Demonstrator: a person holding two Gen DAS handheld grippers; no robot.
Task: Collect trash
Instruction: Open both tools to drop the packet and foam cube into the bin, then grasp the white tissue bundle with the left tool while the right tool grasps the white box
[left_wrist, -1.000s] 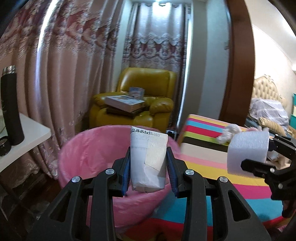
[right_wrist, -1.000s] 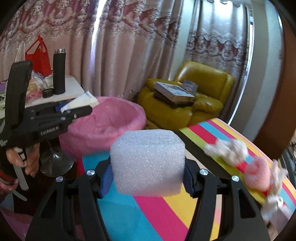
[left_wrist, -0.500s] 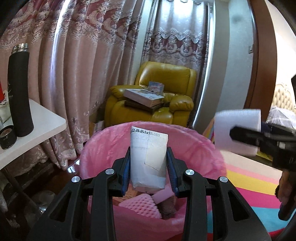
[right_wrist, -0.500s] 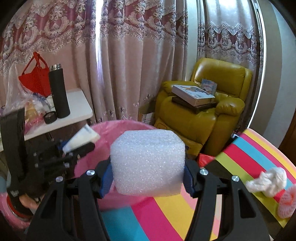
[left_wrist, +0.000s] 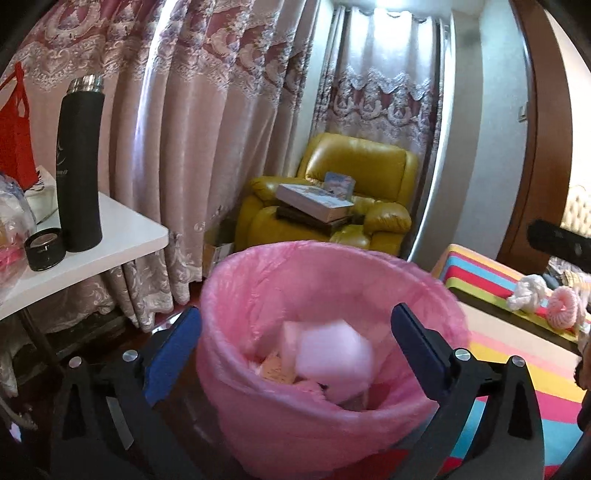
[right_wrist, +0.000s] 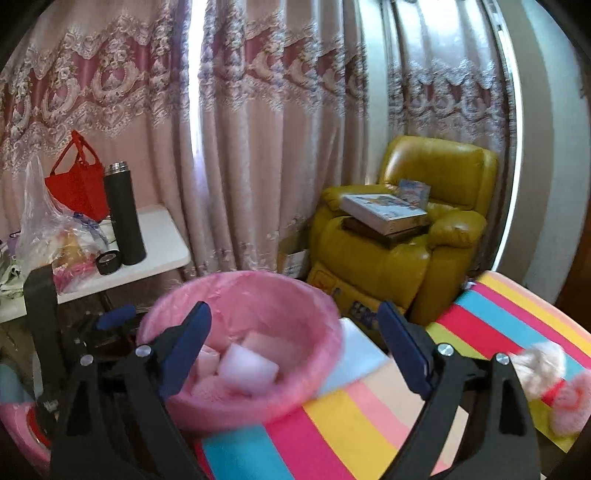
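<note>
Two blue-padded fingers of the left gripper (left_wrist: 295, 345) are spread wide and empty around the round pink-lined trash bin (left_wrist: 258, 413), where a blurred white foam block (left_wrist: 334, 360) is seen, possibly mid-fall. In the right wrist view, the right gripper (right_wrist: 293, 341) is likewise held wide open, empty, above the bin (right_wrist: 314, 332) beside the striped tabletop (right_wrist: 369, 435).

One pink-lined trash bin (right_wrist: 240, 291) is sitting at six o'clock, with at least three pale foam pieces (right_wrist: 247, 369) lying inside; blur is hiding any exact total. Two grippers are showing, the left gripper (left_wrist: 295, 350) and the right gripper (right_wrist: 295, 343). One black flask (right_wrist: 123, 214) and one red bag (right_wrist: 79, 177) are standing at nine o'clock. One yellow armchair (right_wrist: 413, 236) is carrying two stacked books (right_wrist: 384, 214) at two o'clock.
</note>
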